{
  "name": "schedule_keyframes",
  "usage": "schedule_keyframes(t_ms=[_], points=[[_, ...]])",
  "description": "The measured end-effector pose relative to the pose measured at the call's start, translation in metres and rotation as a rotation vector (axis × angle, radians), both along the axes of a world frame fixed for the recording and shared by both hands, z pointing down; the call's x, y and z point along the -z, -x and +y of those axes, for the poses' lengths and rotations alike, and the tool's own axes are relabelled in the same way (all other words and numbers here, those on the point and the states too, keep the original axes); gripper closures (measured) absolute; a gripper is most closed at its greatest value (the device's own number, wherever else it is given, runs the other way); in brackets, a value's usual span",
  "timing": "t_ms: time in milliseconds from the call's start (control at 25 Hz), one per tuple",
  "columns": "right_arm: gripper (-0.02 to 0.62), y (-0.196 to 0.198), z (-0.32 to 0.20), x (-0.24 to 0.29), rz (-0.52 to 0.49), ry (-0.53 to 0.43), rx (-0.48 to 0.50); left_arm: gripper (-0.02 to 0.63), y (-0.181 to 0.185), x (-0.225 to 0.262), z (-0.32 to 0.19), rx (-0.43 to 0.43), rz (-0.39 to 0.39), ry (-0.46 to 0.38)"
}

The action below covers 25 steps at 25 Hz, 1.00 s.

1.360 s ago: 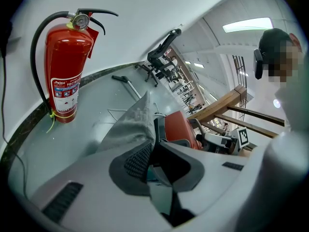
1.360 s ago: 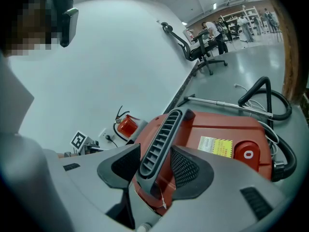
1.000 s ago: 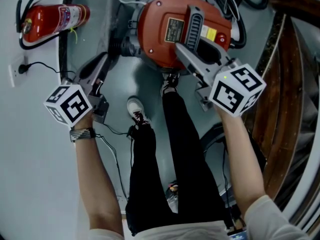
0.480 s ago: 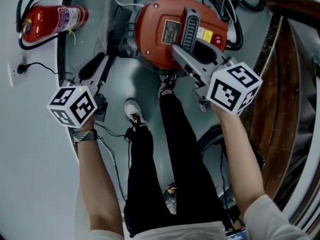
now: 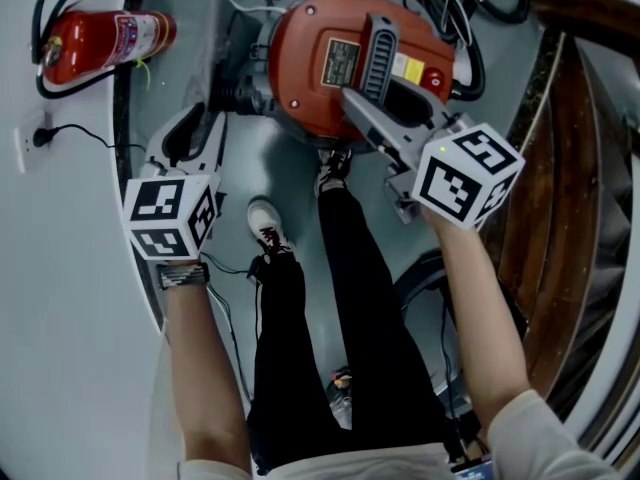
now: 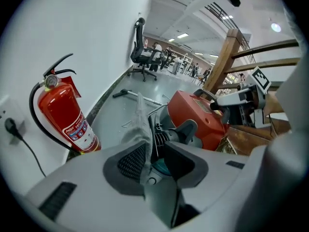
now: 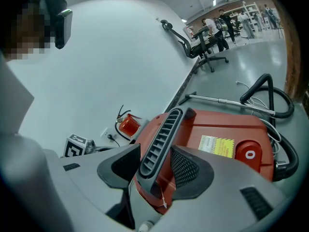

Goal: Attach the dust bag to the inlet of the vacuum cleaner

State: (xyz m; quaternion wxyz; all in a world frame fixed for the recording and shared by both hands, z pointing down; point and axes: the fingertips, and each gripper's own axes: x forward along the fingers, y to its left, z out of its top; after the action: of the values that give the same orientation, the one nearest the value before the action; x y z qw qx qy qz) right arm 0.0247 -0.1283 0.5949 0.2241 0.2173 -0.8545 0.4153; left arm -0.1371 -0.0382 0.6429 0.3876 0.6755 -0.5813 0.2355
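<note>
At the left gripper [image 6: 154, 146] the fingers [image 6: 126, 161] are seen parted by a moderate gap. A grey strip of the dust bag [image 6: 137, 122] runs between them and lies against one pad only, so it is judged not to be pinched. Just beyond the fingertips, in line with the gap, a dark ribbed part is seen on the side of the vacuum cleaner [image 5: 325, 68]; it is taken to be the inlet [image 6: 159, 132]. At the right gripper [image 7: 155, 151] the fingers [image 7: 186, 170] are closed on the black slotted handle [image 7: 161, 124] atop the red body, a pad on each side, so the machine is steadied. A fire extinguisher [image 5: 100, 40] is noted off to the outer side of the left fingers, well apart. Step in hand, as judged: the bag's opening is to be brought onto the inlet. To be done well, the cloth should first be clamped firmly near its opening, not by a loose edge. The opening should then be squared to the inlet ahead of the fingertips before it is pushed on. The handle should be held firm so that the body is not shoved away. Risk noted: cloth may slip from the parted fingers or fold under itself.
</note>
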Motion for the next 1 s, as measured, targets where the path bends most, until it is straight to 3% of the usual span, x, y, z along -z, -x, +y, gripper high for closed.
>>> schedule_keyframes(t_ms=[160,440,720,1000], points=[[0.391,0.000,0.000,0.000,0.000,-0.004,0.000,0.537,0.006,-0.002,0.000,0.018,-0.083,0.002],[0.391,0.001,0.000,0.000,0.001,-0.005,0.001,0.571,0.019,-0.007,0.001,0.046,-0.224,0.012],[0.391,0.000,0.000,0.000,0.007,-0.019,-0.004,0.586,0.018,-0.008,-0.001,0.034,-0.116,0.041],[0.391,0.000,0.000,0.001,0.007,-0.017,-0.003,0.586,0.025,-0.009,0.003,0.270,0.213,0.039]])
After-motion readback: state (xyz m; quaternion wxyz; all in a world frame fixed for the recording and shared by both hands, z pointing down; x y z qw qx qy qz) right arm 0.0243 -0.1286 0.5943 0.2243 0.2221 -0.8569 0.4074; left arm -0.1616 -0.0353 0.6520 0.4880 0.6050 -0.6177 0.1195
